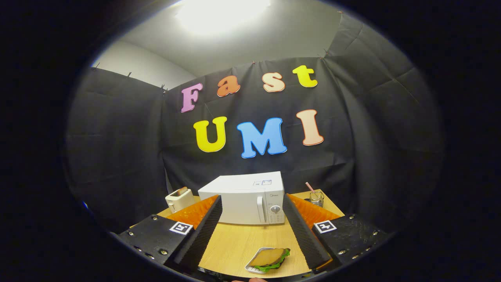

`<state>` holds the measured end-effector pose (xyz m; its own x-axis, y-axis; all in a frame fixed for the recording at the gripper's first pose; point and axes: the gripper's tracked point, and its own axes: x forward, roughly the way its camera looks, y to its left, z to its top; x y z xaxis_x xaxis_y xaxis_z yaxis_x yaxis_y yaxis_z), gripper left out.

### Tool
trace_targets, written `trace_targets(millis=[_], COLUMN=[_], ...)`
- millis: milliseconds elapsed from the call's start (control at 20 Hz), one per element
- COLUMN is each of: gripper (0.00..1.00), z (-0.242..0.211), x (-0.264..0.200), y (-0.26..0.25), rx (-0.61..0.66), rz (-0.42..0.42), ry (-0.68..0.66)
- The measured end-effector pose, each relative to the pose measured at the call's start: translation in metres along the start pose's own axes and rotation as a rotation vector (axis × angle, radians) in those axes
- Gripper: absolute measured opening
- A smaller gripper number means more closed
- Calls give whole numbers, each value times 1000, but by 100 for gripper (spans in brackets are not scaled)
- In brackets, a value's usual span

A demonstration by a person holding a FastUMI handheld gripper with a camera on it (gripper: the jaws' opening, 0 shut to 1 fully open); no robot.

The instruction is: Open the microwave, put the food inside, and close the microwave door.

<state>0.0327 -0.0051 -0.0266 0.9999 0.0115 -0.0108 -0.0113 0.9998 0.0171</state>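
Note:
A white microwave (244, 201) stands on the wooden table (235, 243) beyond the fingers, its door shut, with a vertical handle (259, 209) and a dial (276, 209) on its right side. The food, a sandwich with a green leaf on a small white plate (270, 259), lies on the table near me, between the fingers and closer to the right one. My gripper (252, 203) is open wide, held above the table, with nothing between its fingers.
A small cream toaster (179, 199) stands left of the microwave. A glass with a pink straw (316, 197) stands to the microwave's right, near the table's far corner. Black cloth walls close in behind and at both sides.

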Motion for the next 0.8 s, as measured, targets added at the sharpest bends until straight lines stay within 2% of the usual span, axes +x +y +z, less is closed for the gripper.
trace_targets(millis=[250,600,800], gripper=[97,98,98], z=[-29,-83,-100], x=[39,121,166], y=[-15,-24,-19], rx=[10,76,60], rz=[0,50,49], ry=[31,62,41])
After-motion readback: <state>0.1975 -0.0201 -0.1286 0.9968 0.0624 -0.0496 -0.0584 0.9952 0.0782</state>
